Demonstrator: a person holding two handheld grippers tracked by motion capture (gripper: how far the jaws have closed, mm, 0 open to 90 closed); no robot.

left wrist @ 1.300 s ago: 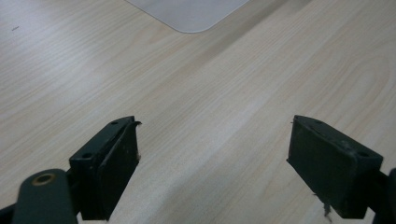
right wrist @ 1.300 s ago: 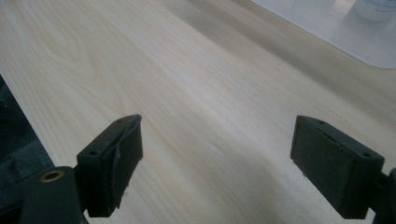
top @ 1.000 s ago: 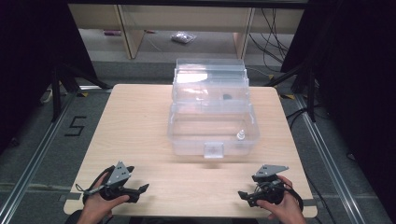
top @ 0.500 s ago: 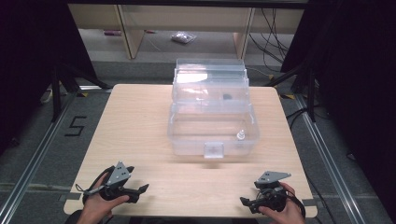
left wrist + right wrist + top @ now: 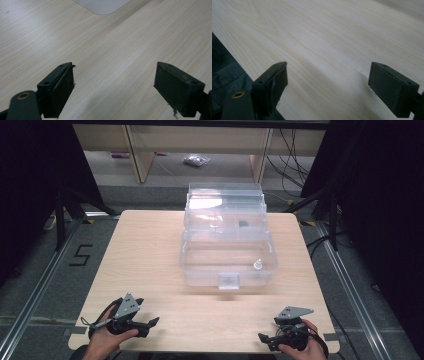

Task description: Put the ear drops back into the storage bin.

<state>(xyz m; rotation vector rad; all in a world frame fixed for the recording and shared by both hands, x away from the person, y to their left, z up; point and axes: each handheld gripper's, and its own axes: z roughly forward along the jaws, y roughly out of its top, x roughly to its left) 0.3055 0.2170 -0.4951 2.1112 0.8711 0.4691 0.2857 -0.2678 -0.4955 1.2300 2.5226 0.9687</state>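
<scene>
**Both grippers wide, holding nothing**

High view: left gripper (image 5: 150, 324) and right gripper (image 5: 263, 338) rest near the table (image 5: 150, 255) front edge, well apart from the clear box (image 5: 227, 247); its contents are unclear.

Left gripper view: jaws wide, the box corner (image 5: 101, 5) cut off.

Right gripper view: jaws wide over bare wood.

- My table (image 5: 150, 260) is pale wood with fine grain lines.
- The box (image 5: 227, 245) I see on it is clear, colourless plastic.
- Both my grippers, left (image 5: 150, 322) and right (image 5: 265, 338), are black with grey top plates.
- The floor marking (image 5: 80, 255) is a black "5" on grey.
</scene>
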